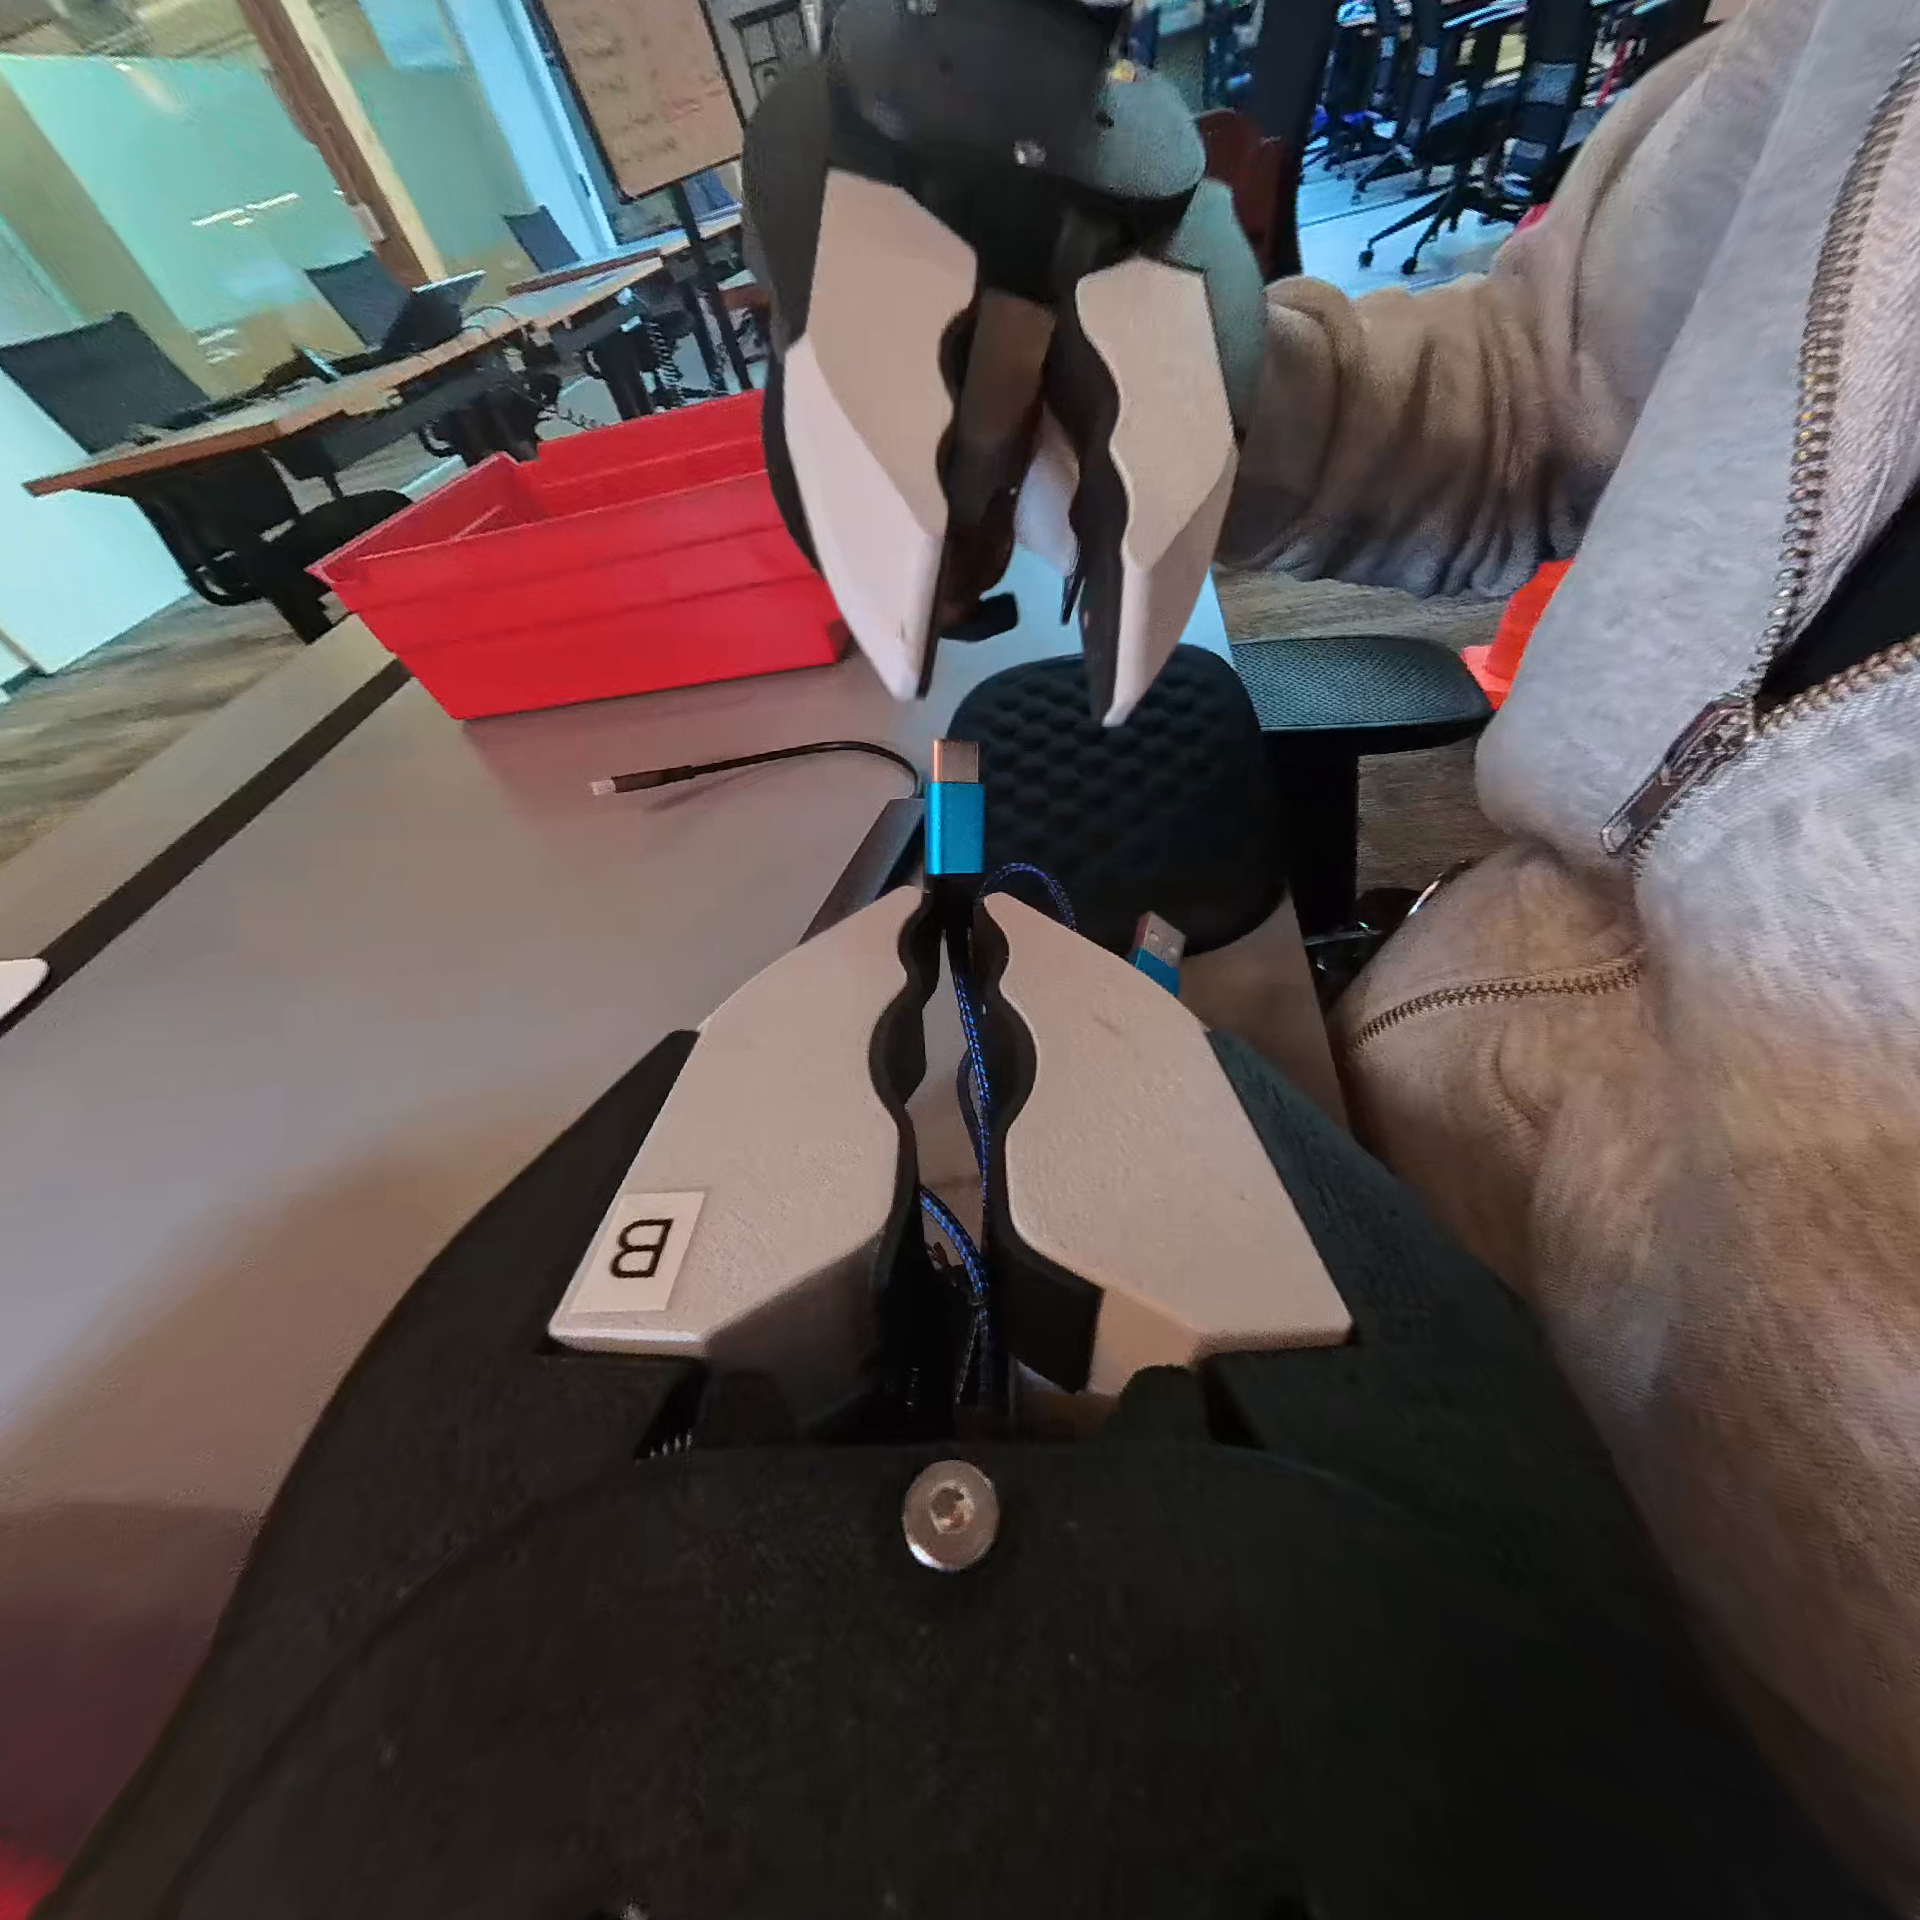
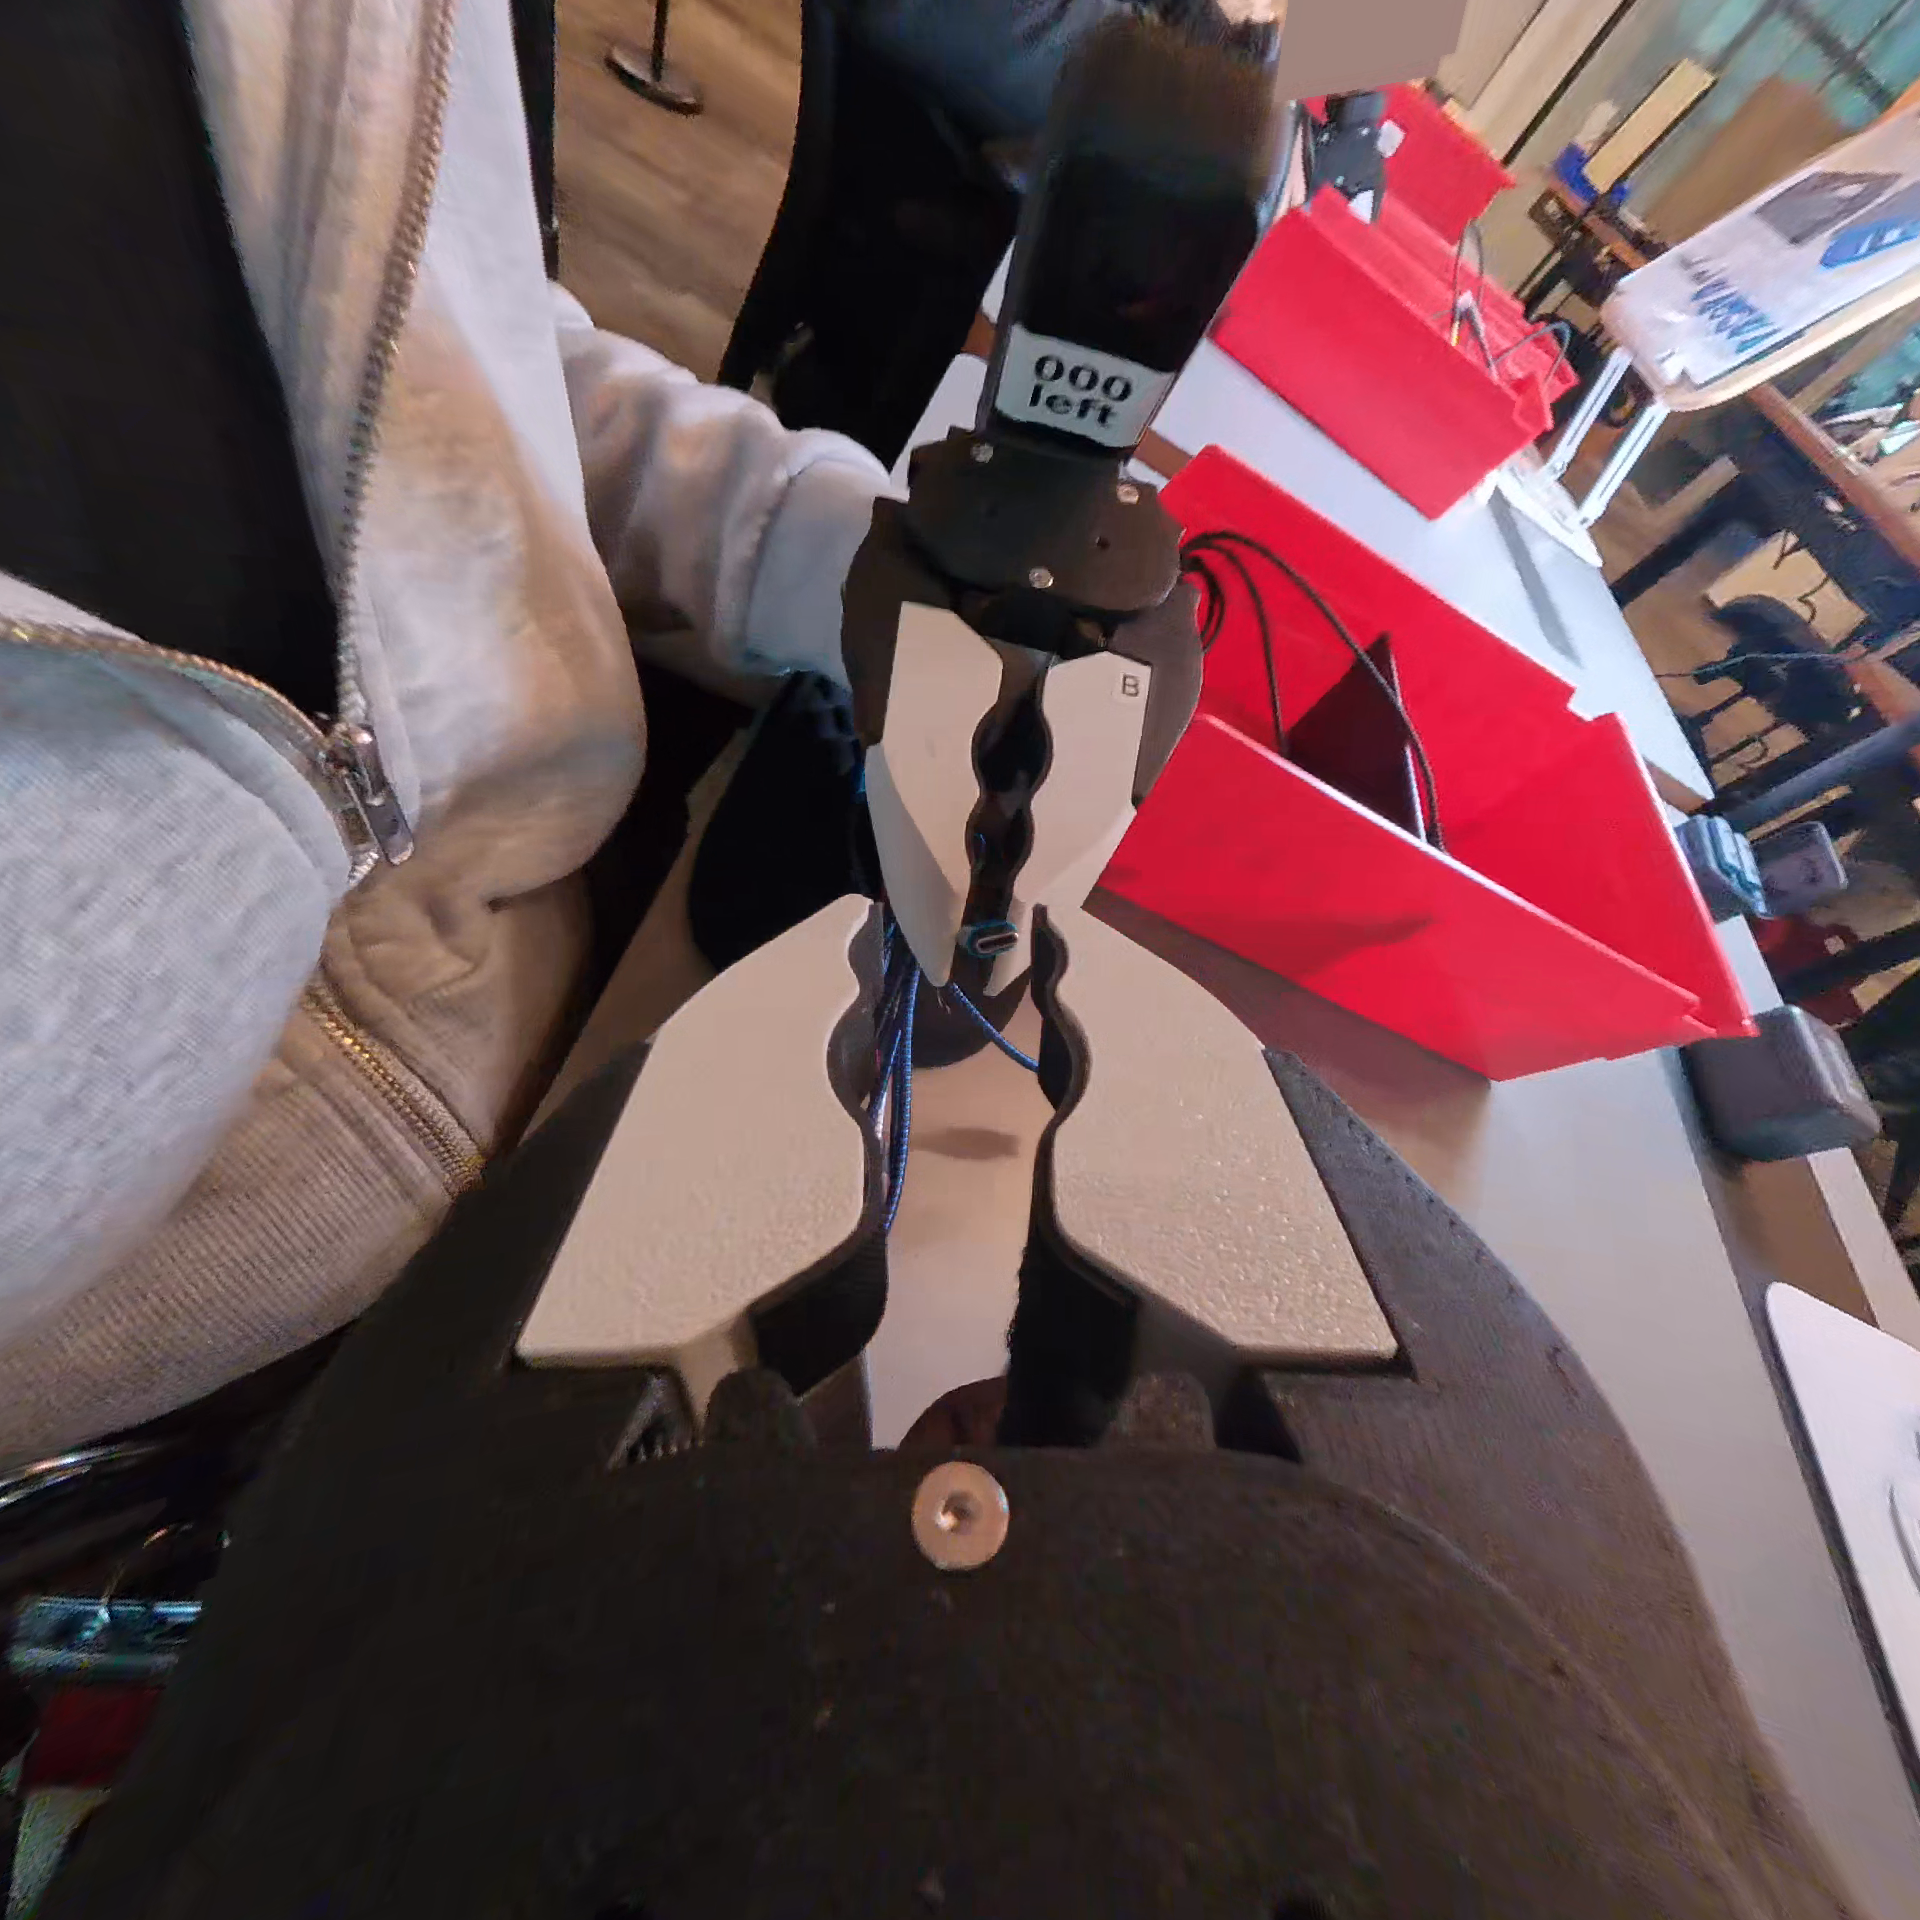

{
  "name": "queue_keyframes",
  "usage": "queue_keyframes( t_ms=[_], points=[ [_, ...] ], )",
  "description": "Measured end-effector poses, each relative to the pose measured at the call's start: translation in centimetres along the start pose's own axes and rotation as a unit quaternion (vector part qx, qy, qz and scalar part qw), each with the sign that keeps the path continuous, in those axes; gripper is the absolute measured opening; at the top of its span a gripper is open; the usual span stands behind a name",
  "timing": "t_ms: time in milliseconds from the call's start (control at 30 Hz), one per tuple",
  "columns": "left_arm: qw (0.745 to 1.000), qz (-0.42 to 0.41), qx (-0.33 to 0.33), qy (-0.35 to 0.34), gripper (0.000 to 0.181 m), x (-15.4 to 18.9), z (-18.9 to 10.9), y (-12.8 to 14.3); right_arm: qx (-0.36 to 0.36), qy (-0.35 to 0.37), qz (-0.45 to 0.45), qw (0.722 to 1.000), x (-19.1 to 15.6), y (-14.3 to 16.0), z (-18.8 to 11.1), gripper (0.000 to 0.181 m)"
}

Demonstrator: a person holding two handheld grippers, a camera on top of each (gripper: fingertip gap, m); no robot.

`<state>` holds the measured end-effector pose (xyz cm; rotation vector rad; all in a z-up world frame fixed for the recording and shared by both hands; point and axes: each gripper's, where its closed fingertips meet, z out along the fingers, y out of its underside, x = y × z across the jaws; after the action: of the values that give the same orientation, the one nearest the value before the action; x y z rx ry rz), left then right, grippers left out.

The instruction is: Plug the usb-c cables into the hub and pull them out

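Note:
My left gripper (image 1: 953, 902) is shut on a blue braided usb-c cable (image 1: 971, 1049). Its blue plug (image 1: 953, 821) sticks out past the fingertips, above the table's edge. My right gripper (image 1: 1010, 701) hangs just beyond the plug, facing it, open and empty. In the right wrist view my right gripper (image 2: 951, 935) is open, and the left gripper (image 2: 977, 961) points the plug (image 2: 992, 938) at its gap. The cable (image 2: 904, 1049) hangs down from there. A dark slab, probably the hub (image 1: 878, 847), lies at the table edge, half hidden, with a black cable (image 1: 769, 758) running from it. A blue usb-a plug (image 1: 1158, 951) dangles nearby.
Red bins (image 1: 592, 592) stand on the grey table (image 1: 364, 987) beyond the grippers; they also show in the right wrist view (image 2: 1403, 935). A black mesh chair (image 1: 1122, 810) sits past the table edge. A person in a grey zip hoodie (image 1: 1662, 935) is close on the right. My two grippers' fingertips are within a few centimetres of each other.

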<state>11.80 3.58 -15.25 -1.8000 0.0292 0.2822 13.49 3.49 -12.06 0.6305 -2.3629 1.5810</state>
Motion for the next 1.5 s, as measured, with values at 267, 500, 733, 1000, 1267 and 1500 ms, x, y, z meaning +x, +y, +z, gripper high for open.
queue_keyframes(
  t_ms=[267, 500, 733, 1000, 1267, 1500],
  points=[
    [0.999, -0.003, -0.010, 0.033, 0.006, 0.7, 0.2, 0.3, 0.001, 0.001, 0.013, 1.000, 0.0, 1.3, 1.2, 0.017],
    [0.999, 0.003, -0.020, 0.039, 0.006, 1.1, 0.4, 0.7, -0.011, -0.005, 0.006, 1.000, -0.5, 2.1, 1.5, 0.010],
    [0.978, 0.083, 0.127, -0.144, 0.027, -2.2, -1.3, -2.8, 0.078, 0.032, 0.169, 0.982, 0.8, 2.4, 0.1, 0.010],
    [0.975, 0.130, 0.042, -0.175, 0.042, -2.1, 1.5, -1.2, 0.204, 0.056, 0.338, 0.917, 2.5, 1.9, -1.1, 0.008],
    [0.970, 0.130, 0.033, -0.204, 0.017, -2.3, 3.4, -1.0, 0.236, 0.076, 0.409, 0.878, 2.7, 2.6, -1.2, 0.008],
    [0.983, 0.091, 0.025, -0.160, 0.006, -1.8, 3.2, -0.8, 0.168, 0.089, 0.365, 0.911, 1.6, 3.2, -2.0, 0.010]
  ],
)
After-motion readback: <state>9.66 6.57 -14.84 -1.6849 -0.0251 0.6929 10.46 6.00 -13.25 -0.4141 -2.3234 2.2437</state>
